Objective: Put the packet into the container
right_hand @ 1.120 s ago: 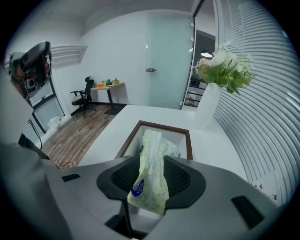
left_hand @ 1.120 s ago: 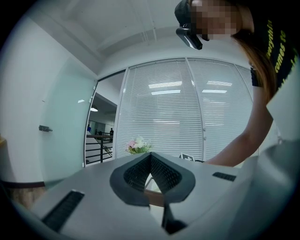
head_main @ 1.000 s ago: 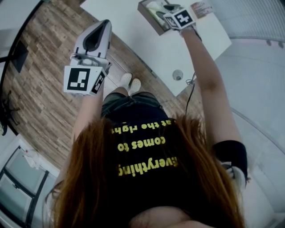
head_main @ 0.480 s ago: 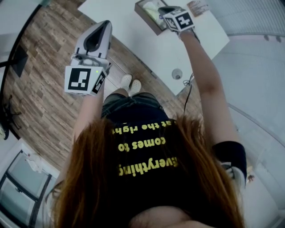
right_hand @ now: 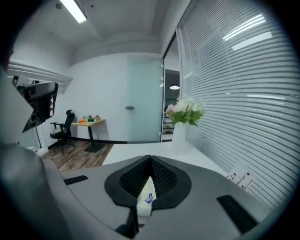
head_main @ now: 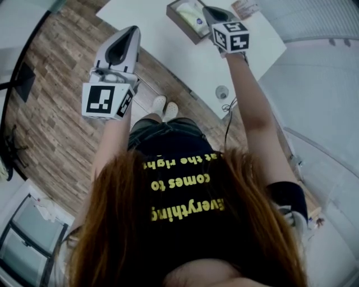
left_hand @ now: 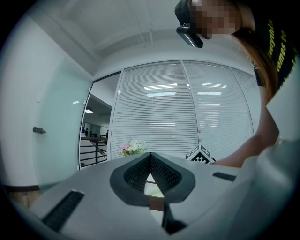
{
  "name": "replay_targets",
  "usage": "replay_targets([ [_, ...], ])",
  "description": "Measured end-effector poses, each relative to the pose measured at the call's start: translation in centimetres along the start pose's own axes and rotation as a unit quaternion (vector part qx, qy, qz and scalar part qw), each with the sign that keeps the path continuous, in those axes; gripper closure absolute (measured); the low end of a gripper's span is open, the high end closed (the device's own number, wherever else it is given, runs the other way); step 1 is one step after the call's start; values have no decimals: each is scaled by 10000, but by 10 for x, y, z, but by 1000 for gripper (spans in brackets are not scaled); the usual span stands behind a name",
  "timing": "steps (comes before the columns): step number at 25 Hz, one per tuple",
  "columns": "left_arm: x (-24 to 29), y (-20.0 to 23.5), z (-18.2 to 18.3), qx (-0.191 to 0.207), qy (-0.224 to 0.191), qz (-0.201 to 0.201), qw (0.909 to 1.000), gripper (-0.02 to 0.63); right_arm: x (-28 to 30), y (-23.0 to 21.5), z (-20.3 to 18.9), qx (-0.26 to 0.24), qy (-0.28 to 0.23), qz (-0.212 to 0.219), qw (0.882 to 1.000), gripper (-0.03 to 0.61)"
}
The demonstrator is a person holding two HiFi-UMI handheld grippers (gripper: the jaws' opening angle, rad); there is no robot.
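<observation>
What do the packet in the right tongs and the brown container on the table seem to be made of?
Packet, pinched in the right tongs: probably thin plastic film or coated paper; white, smooth, with a blue printed mark, pressed flat. Container: likely cardboard or wood; flat matte brown walls, too small to tell which.

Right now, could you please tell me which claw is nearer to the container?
Right. The right claw is by the container rim, gripping a packet; the left claw hangs over the floor.
</observation>
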State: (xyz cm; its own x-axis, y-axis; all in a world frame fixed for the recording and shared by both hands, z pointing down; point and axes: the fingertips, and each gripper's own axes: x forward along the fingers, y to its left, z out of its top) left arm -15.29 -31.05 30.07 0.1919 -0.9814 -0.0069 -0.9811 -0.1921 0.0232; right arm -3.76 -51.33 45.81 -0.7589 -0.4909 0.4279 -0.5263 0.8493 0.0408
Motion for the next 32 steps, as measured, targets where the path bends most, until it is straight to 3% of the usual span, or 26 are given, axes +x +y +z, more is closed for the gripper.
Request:
replay_targets([
  [6, 1, -4, 1, 16, -25, -39, 10000, 612, -46, 7, 44, 270, -1002, -235, 9943, 558],
  [13, 2, -7, 3, 69, -107, -94, 9999, 612, -97, 26, 74, 370, -1741, -333, 9835, 558],
  [21, 3, -4, -1, 178, -135, -120, 9997, 612, -144, 47, 78, 345, -2051, -680, 9758, 558],
  [27, 3, -1, 1, 217, -159, -145, 9995, 612, -166, 57, 66, 638, -2076, -870, 9723, 558],
  [32, 2, -4, 2, 160, -201, -202, 9995, 612, -175, 63, 66, 497, -2017, -981, 9733, 558],
])
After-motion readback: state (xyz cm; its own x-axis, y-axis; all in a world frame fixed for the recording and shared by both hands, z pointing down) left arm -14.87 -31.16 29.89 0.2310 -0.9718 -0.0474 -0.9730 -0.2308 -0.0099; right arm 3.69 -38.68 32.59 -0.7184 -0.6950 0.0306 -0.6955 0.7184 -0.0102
